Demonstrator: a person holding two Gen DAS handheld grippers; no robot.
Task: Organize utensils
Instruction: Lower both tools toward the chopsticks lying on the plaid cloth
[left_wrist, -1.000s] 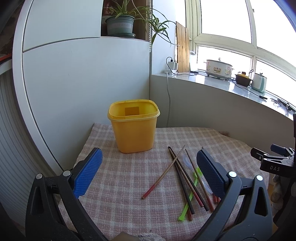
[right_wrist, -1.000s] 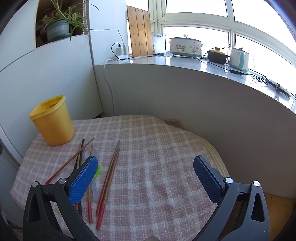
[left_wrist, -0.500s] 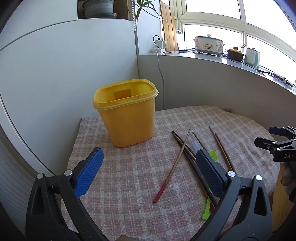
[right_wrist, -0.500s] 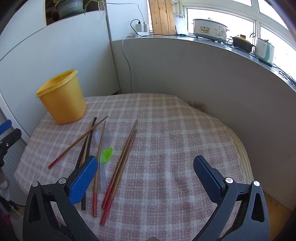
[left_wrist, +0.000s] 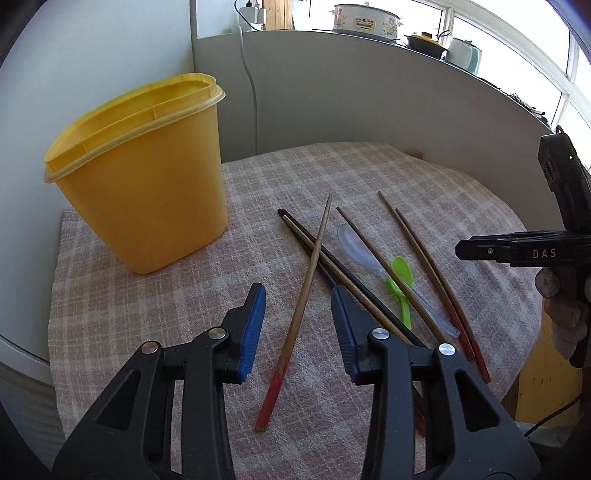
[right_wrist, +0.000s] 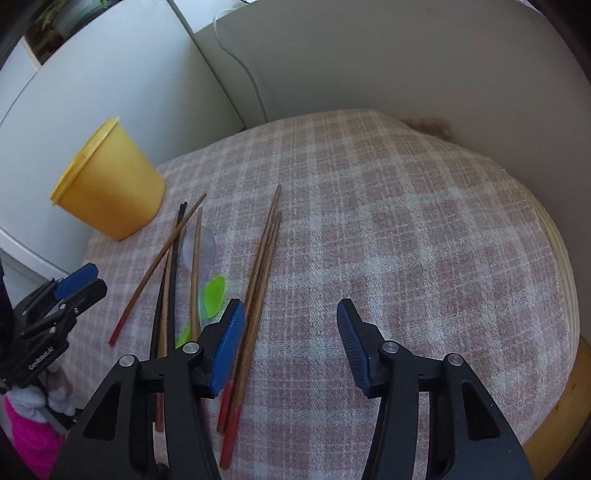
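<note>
Cloth of pink-and-white checked weave (left_wrist: 155, 317) filling the lower half of both frames. Yellow plastic tub, open-topped (left_wrist: 144, 173), upright at upper left of the left wrist frame, apart from the utensils. Left gripper with blue pads (left_wrist: 297, 302) at bottom centre, jaws partly open, straddling a red-tipped wooden chopstick (left_wrist: 303, 291) without touching it, holding nothing. Right gripper (right_wrist: 290, 321) at bottom centre of its own frame, jaws apart, empty, left pad over a red-tipped chopstick pair (right_wrist: 258, 266). Black chopsticks (left_wrist: 314, 243), clear plastic spoon (left_wrist: 356, 245) and green plastic spoon (left_wrist: 400, 277) lying centre-right.
</note>
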